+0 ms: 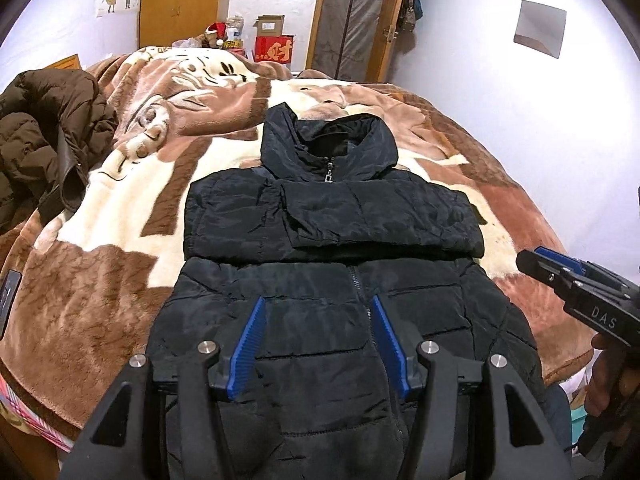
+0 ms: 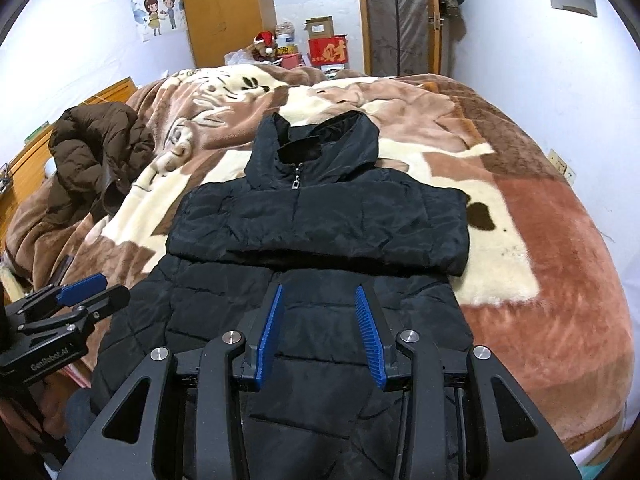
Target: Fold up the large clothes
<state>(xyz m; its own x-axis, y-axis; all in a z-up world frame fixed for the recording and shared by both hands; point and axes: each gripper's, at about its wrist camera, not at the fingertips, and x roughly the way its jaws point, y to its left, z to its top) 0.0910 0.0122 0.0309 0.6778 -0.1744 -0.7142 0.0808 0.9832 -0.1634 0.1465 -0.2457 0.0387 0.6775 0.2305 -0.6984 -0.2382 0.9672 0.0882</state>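
A black jacket (image 1: 336, 240) lies zipped and face up at centre frame on the blanket (image 1: 120, 280) covering the bed, both sleeves folded across the chest, hood toward the top of the frame. The left gripper (image 1: 318, 344) and right gripper (image 2: 318, 334) hover over its lower half, jaws spread, holding nothing. A brown coat (image 1: 44, 140) lies heaped at the left edge, well apart from the jacket.

The black jacket's (image 1: 332, 280) hem ran out of frame at six o'clock, behind the left gripper (image 1: 318, 312). The brown coat (image 1: 44, 144) was cut off at nine o'clock. The red box's (image 2: 328, 51) base sat hidden behind the blanket (image 2: 540, 248).
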